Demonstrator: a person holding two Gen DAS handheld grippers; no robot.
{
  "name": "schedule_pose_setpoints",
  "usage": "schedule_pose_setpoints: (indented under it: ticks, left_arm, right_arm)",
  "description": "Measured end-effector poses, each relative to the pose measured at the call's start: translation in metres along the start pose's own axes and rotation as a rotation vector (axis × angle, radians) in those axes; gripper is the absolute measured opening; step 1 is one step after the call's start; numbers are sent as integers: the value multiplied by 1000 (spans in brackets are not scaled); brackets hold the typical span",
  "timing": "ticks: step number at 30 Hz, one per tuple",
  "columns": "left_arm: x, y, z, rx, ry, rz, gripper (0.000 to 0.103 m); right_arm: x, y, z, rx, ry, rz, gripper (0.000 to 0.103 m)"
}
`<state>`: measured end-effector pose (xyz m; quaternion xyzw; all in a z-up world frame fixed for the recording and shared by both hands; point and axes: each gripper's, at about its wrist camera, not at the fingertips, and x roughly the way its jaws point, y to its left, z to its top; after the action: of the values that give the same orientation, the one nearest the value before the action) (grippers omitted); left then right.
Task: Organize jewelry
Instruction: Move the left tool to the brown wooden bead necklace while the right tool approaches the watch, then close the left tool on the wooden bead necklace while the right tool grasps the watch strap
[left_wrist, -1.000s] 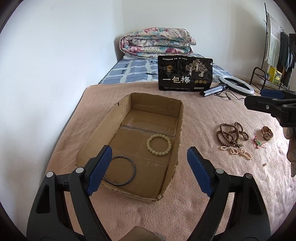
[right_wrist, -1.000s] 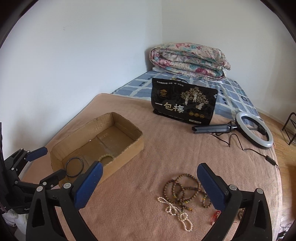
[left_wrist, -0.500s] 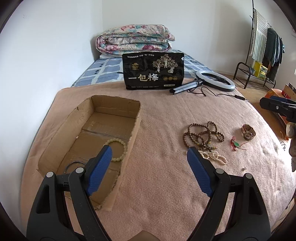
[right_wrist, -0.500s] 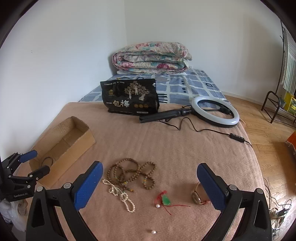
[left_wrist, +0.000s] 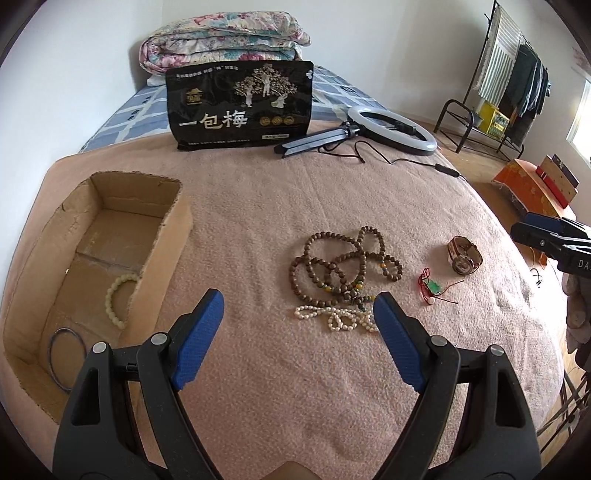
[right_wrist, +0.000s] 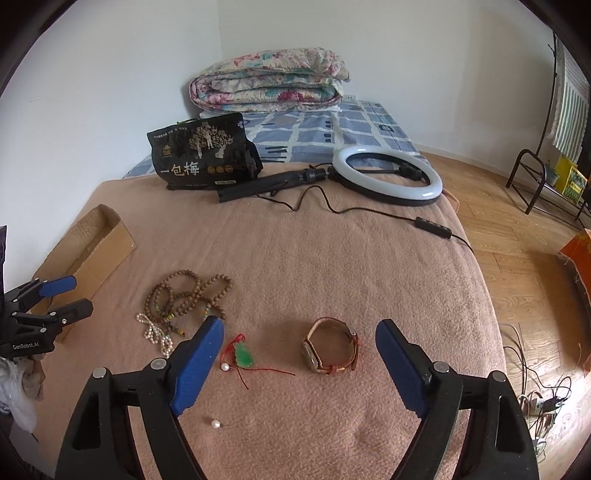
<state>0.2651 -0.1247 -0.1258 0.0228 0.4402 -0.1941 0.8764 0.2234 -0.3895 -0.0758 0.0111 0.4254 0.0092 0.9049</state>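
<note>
On the pink blanket lie a brown wooden bead necklace (left_wrist: 343, 266), a pearl strand (left_wrist: 332, 317), a green pendant on red cord (left_wrist: 434, 286) and a wristwatch (left_wrist: 463, 254). A cardboard box (left_wrist: 162, 236) at the left holds a pale bead bracelet (left_wrist: 118, 295) and a dark bangle (left_wrist: 66, 354). My left gripper (left_wrist: 297, 314) hovers open just short of the pearls, holding nothing. My right gripper (right_wrist: 299, 326) is closing. The watch (right_wrist: 330, 349) lies between its fingers, untouched, with the pendant (right_wrist: 243, 354) by the left finger. A loose pearl (right_wrist: 215, 424) lies nearer.
A black snack bag (left_wrist: 240, 103) stands at the back, with a ring light (left_wrist: 391, 125) and its cable beside it. A folded floral quilt (left_wrist: 221, 37) lies behind. The bed's edge drops off at the right to a wooden floor with a clothes rack (left_wrist: 517, 74).
Both grippers have swung right, away from the box and over the loose jewelry. The right gripper now frames the watch, and its fingers stand closer together than before.
</note>
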Motion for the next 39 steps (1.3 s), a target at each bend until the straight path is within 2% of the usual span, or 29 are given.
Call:
schedule_pose_setpoints:
  ticks: [5,12,15,25,32,39]
  left_arm:
    - [28,-11,5,-17,55,-35,85]
    - [63,-5,16,-109,130,-78,85]
    - [77,0,21,-153,158,-81,85]
    - [110,-2,26,-188,233,-101,86]
    - [117,-28,25,-80,227,-15,86]
    - [124,-39,21,-9,218,72,85]
  right_arm:
    - [17,-12,-6,23,38,11,83]
    - [34,-18,-10,14,66,12,81]
    - [39,-16,-11,-4,74,4,81]
    - [56,-15,-14,-20,100,11,81]
    - [66,-14,-15,-20,118,19,80]
    - [81,-12,-16,-28,158,32,73]
